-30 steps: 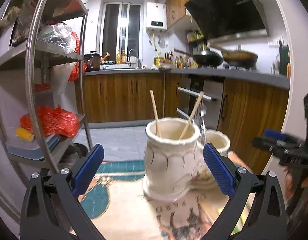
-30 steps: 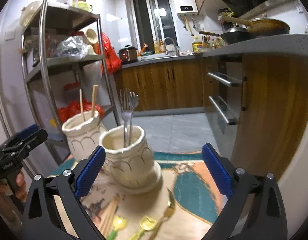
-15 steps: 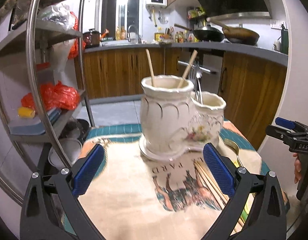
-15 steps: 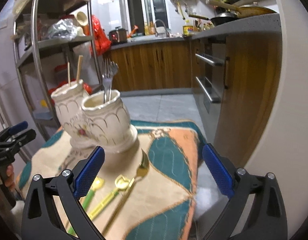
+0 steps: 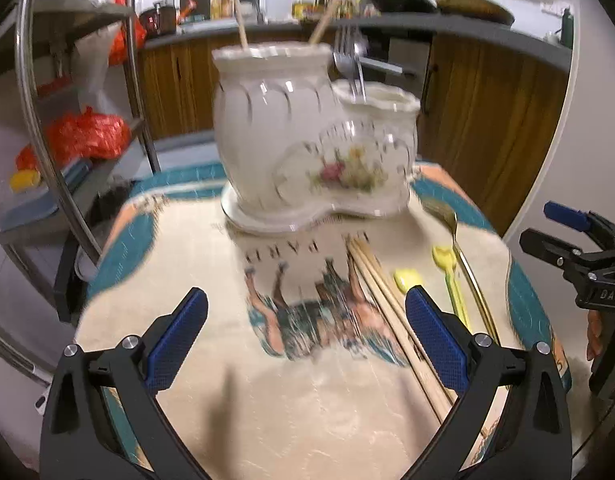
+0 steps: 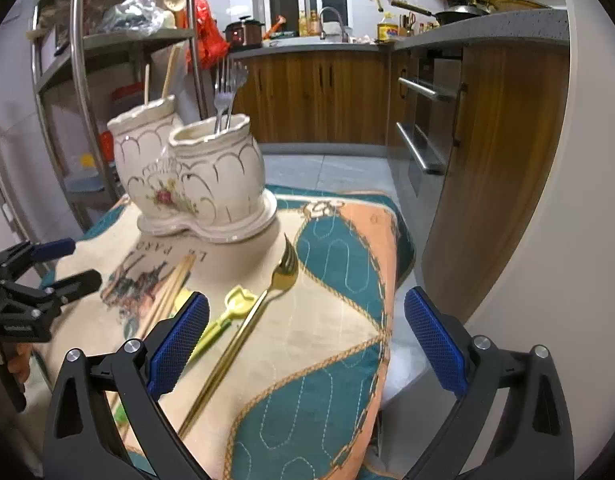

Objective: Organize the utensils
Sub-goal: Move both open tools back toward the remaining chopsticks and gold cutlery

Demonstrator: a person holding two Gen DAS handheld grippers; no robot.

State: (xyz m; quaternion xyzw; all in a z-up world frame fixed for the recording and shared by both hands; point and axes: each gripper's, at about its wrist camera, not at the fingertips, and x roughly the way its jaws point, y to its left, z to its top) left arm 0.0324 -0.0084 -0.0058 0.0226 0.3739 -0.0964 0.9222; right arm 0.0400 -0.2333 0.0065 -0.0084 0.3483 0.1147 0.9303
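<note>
Chopsticks (image 6: 163, 296) lie loose on my desk's patterned cloth (image 6: 327, 320), then two yellow spoons (image 6: 227, 314) and a gold fork (image 6: 259, 308), before the cream twin-pot holder (image 6: 195, 172). My left gripper (image 5: 307, 332) and right gripper (image 6: 307, 332) gape wide, empty.

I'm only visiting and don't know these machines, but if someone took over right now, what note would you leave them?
Left hand-held gripper: open, holding nothing.
Right hand-held gripper: open, holding nothing.
Ceramic holder stands at the table's far end: two chopsticks in the taller cup, forks in the shorter.
Left to sort, lying on the cloth: gold fork, two yellow spoons, loose chopsticks.
</note>
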